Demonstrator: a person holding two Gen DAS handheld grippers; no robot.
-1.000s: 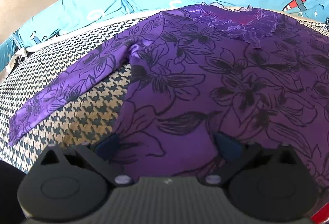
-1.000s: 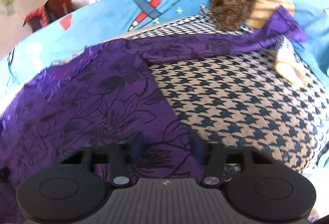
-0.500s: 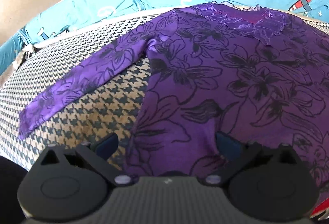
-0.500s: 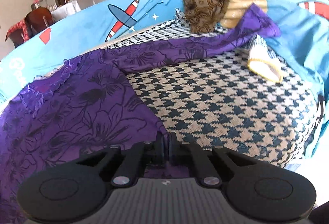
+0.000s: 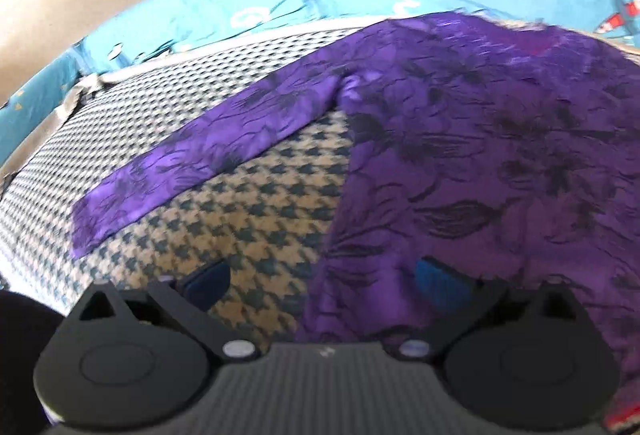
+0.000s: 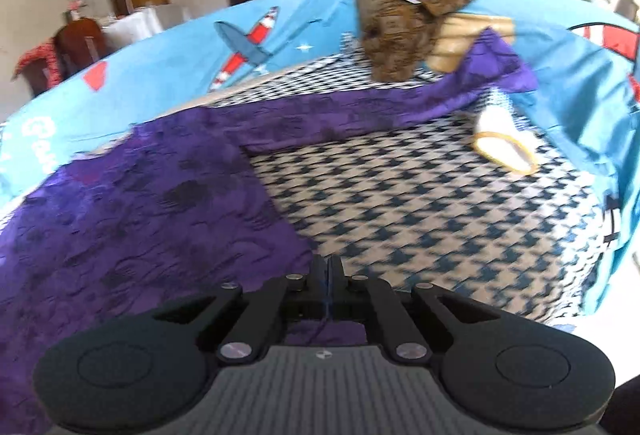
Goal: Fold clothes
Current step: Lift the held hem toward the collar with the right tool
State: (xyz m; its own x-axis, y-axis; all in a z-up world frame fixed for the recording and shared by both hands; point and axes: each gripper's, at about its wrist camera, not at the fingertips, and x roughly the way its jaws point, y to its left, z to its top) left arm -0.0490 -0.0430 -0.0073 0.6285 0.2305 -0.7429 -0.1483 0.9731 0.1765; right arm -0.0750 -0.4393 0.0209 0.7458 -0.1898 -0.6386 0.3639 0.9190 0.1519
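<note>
A purple garment [image 5: 480, 163] with a black flower print lies spread flat on a houndstooth cover [image 5: 260, 219]. Its left sleeve [image 5: 200, 163] stretches out to the left. My left gripper [image 5: 322, 285] is open low over the garment's left side edge, one blue pad [image 5: 204, 283] above the houndstooth and the other over purple cloth. In the right wrist view the garment [image 6: 140, 215] fills the left half, its other sleeve [image 6: 360, 115] running to the far right. My right gripper [image 6: 328, 271] is shut on the garment's right side edge near the hem.
A blue aeroplane-print sheet [image 6: 180, 75] rims the bed at the back and right. A brown patterned cloth [image 6: 416, 15] is heaped at the far right corner, with a white and yellow item [image 6: 504, 143] below it. Bare houndstooth [image 6: 440, 215] lies right of the garment.
My right gripper closed on the garment's edge and stays shut. My left gripper slid left, from over the purple cloth to straddling its side edge.
</note>
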